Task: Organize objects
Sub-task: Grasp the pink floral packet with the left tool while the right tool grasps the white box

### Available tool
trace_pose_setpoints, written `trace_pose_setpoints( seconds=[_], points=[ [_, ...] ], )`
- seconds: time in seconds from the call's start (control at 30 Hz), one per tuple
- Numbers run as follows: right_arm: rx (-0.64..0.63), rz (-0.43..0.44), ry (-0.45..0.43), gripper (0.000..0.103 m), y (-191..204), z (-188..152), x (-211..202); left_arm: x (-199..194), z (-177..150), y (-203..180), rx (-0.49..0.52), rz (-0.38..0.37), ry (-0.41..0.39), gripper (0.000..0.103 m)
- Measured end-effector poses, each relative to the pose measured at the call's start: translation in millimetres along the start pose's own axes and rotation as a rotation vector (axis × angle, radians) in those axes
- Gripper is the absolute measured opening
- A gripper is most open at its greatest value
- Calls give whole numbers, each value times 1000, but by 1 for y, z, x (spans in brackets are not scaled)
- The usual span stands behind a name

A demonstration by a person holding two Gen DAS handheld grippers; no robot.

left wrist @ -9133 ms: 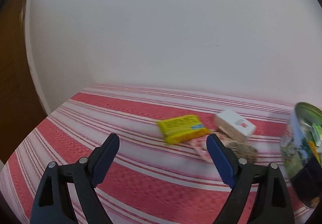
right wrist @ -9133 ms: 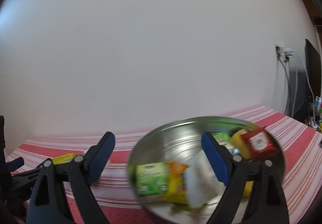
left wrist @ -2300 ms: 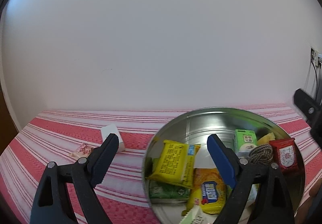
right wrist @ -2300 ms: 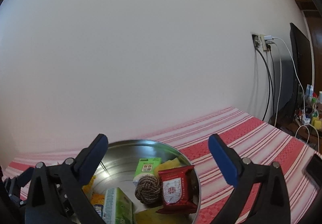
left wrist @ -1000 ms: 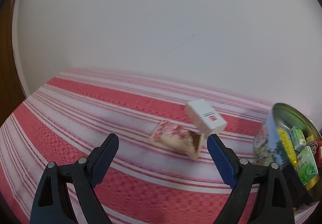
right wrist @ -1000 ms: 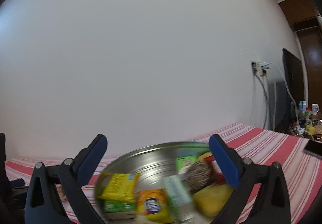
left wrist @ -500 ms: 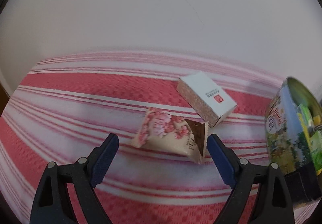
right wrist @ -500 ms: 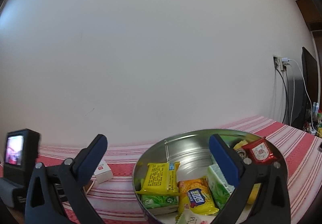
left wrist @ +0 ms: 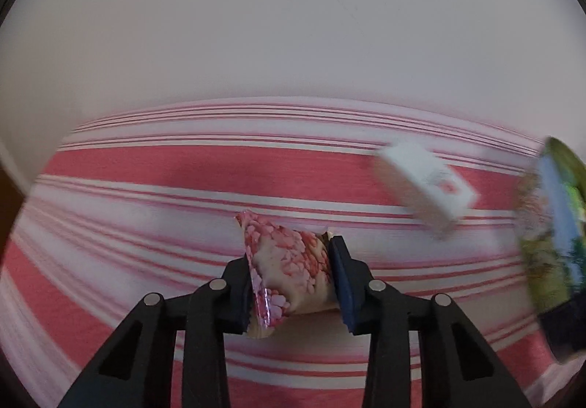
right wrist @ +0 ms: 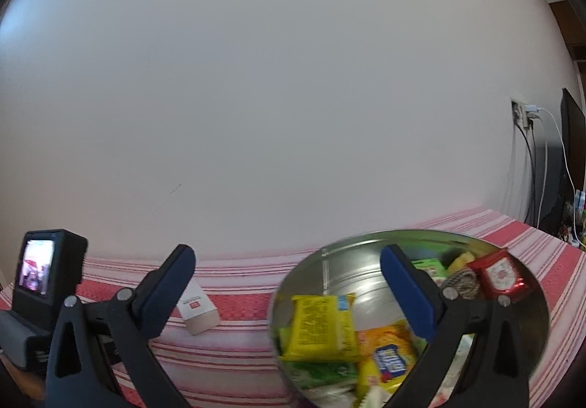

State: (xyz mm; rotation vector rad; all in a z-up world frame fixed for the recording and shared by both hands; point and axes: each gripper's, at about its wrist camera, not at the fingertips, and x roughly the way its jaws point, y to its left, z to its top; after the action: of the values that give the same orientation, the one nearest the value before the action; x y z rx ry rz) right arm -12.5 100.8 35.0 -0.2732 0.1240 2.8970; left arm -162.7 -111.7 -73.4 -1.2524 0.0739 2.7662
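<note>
Floral packet (left wrist: 289, 269) sits between the closing left tool's (left wrist: 293, 283) jaws.

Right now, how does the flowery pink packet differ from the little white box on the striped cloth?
The pink floral packet is soft, puffy and patterned; the white box is stiff, plain and straight-edged, with a small red mark. The packet sits between the pads of the closing left gripper; the box lies free on the striped cloth. Both are outside the round tin.
</note>
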Motion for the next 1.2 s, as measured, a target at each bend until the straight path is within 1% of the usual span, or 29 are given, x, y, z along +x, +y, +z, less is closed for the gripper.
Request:
trace_pose_setpoints(
  seconds=[0.1, 0.2, 0.27, 0.3, 0.33, 0.37, 0.5, 0.53, 0.57, 0.63, 0.7, 0.8, 0.83, 0.87, 0.9, 0.93, 0.97, 1.03, 1.1, 1.13, 1.2],
  points=[
    [-31, 28, 16, 103, 20, 0, 10, 1, 3, 32, -75, 18, -11, 38],
    [-73, 65, 58, 103, 46, -1, 28, 5, 6, 60, -153, 75, -7, 38],
    [-112, 95, 118, 103, 65, -2, 48, 7, 6, 77, -208, 126, 0, 38],
    [-125, 109, 148, 103, 73, -4, 56, 9, 6, 81, -228, 136, 9, 38],
    [-143, 126, 198, 103, 82, -5, 72, 12, 7, 83, -244, 135, 15, 38],
    [-155, 139, 231, 103, 88, -6, 80, 8, 5, 88, -245, 137, 13, 38],
    [-181, 180, 366, 102, 106, -12, 117, 7, 5, 80, -209, 180, 16, 38],
    [-190, 186, 416, 101, 108, -15, 129, 5, 2, 81, -204, 184, 17, 38],
    [-196, 181, 448, 100, 107, -16, 139, 5, -2, 81, -203, 186, 18, 39],
    [-194, 177, 520, 100, 104, -22, 156, 3, 1, 85, -200, 186, 19, 39],
    [-181, 171, 614, 98, 101, -31, 172, 3, 4, 86, -199, 187, 20, 39],
    [-152, 182, 689, 88, 96, -39, 181, 2, 4, 84, -206, 188, 20, 39],
    [-143, 181, 727, 84, 93, -44, 186, 2, 1, 87, -204, 185, 20, 39],
    [-151, 175, 730, 70, 92, -45, 186, 1, 1, 85, -206, 187, 20, 39],
    [-167, 170, 720, 63, 91, -44, 183, 6, 3, 88, -204, 185, 22, 39],
    [-189, 158, 712, 49, 91, -44, 181, 7, 3, 89, -203, 185, 22, 39],
    [-190, 175, 709, 41, 91, -44, 179, 7, 3, 89, -203, 186, 22, 39],
    [-196, 197, 704, 41, 90, -45, 172, 8, 3, 90, -206, 183, 19, 39],
    [-172, 225, 681, 41, 85, -43, 165, 8, 2, 91, -213, 177, 10, 39],
    [-157, 237, 642, 41, 81, -39, 159, 8, 3, 94, -213, 175, 4, 38],
    [-147, 240, 537, 41, 76, -30, 140, 6, 4, 97, -216, 160, -30, 36]
  ],
)
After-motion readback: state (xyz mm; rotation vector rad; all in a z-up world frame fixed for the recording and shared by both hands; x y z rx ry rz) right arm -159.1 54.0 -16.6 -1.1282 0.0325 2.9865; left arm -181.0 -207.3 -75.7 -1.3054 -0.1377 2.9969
